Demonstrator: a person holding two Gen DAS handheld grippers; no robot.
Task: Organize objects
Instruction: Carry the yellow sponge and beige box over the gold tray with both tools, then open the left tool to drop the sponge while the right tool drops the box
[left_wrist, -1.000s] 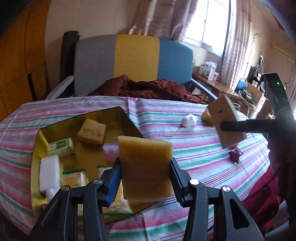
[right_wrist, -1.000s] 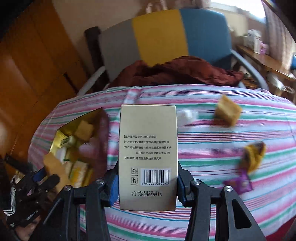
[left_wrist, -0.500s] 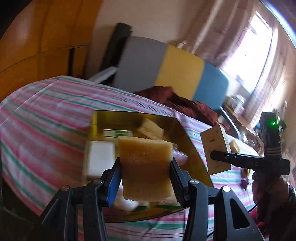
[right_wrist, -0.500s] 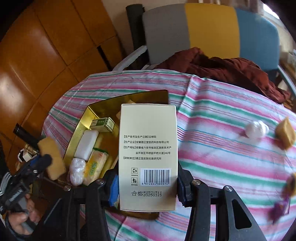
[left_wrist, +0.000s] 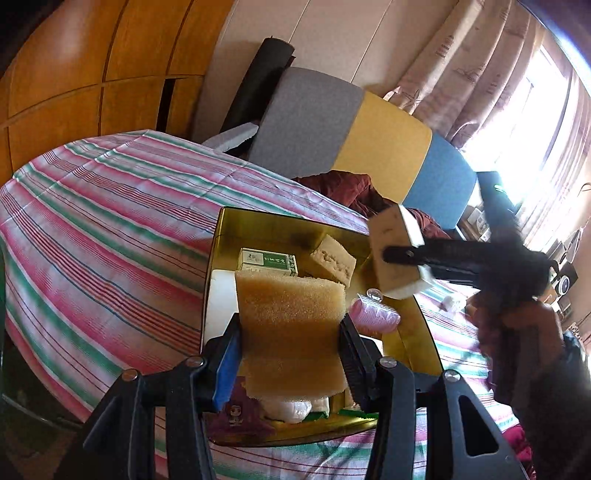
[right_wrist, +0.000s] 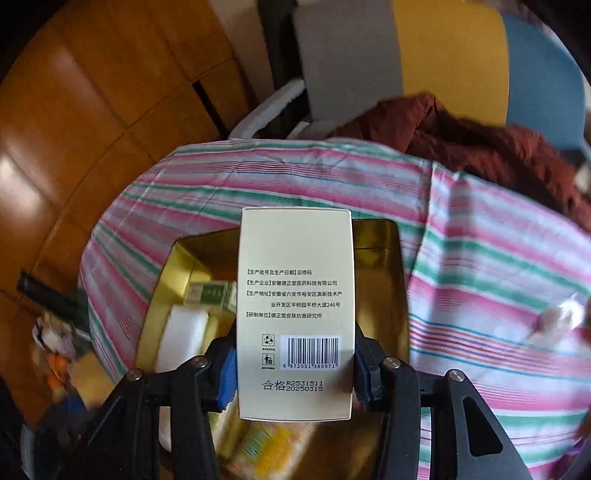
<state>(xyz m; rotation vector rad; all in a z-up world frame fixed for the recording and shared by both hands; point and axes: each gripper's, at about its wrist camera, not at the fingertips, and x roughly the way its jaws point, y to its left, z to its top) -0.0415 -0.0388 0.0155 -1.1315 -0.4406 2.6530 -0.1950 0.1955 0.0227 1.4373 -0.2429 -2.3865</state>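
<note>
Tin (left_wrist: 216, 258) crowded, green box (left_wrist: 267, 261), white block (right_wrist: 181, 338), sponge (left_wrist: 334, 263) inside

Black grippers (left_wrist: 290, 354); blue pads; silver screws

A round table is covered by a pink, green and white striped tablecloth (left_wrist: 110, 236). A shallow gold-coloured metal tray (left_wrist: 218, 258) is set directly on the cloth near the table's edge. Farther across the cloth, well apart from the tray, a small crumpled white wad (right_wrist: 557, 317) is seen lying.
</note>
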